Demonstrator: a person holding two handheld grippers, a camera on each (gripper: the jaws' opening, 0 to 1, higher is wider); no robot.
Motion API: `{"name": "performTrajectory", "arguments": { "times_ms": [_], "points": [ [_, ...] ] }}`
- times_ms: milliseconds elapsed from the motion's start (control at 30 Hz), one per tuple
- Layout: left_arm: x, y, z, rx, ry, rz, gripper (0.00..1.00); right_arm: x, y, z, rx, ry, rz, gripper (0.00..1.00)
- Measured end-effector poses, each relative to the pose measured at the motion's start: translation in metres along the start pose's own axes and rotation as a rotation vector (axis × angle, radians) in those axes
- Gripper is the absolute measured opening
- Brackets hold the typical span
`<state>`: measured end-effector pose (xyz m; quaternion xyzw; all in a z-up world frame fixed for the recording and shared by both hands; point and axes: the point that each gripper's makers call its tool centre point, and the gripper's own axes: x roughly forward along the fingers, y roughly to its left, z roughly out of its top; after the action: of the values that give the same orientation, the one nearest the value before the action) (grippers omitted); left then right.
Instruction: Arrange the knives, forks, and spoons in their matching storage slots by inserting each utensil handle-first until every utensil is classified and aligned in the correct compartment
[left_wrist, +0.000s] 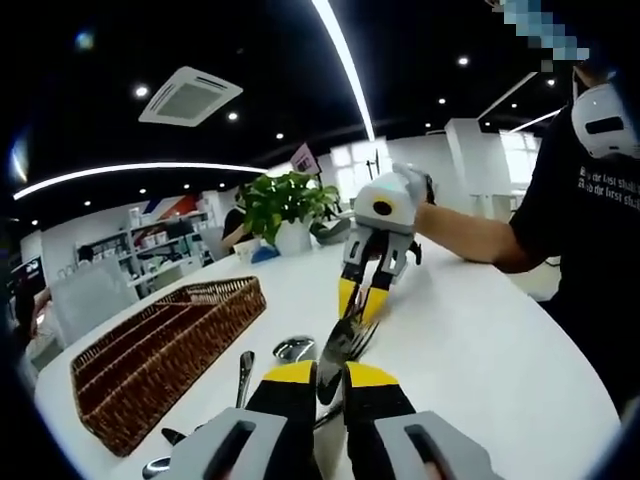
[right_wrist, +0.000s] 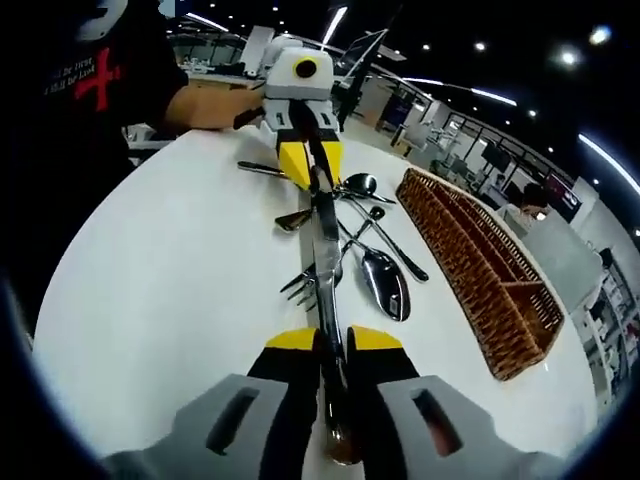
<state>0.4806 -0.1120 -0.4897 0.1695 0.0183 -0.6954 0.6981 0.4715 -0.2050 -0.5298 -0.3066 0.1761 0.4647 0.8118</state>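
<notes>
A table knife (right_wrist: 327, 262) is held off the white table (right_wrist: 170, 290), its long axis running straight between the two grippers, one end pinched by the right gripper (right_wrist: 333, 345) and the other by the left gripper (right_wrist: 311, 168). Both pairs of jaws are pressed onto it, the grippers facing each other end to end. Beside the knife lie a fork (right_wrist: 312, 280) and spoons (right_wrist: 385, 280), with the wicker cutlery tray (right_wrist: 480, 260) beyond them.

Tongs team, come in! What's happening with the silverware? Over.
Left tongs and right tongs both shut on one knife. Wicker tray off to side. Fork and spoons lying underneath.
</notes>
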Motion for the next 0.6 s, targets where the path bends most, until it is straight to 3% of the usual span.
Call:
{"name": "performTrajectory", "arguments": {
  "times_ms": [167,600],
  "points": [
    [0.001,-0.006,0.006,0.024,-0.031,-0.026,0.02,0.003,0.005,0.002,0.018,-0.014,0.009,0.08],
    [0.002,0.004,0.002,0.023,-0.019,0.008,0.06,0.004,0.009,0.002,-0.098,0.046,0.014,0.02]
  ]
}}
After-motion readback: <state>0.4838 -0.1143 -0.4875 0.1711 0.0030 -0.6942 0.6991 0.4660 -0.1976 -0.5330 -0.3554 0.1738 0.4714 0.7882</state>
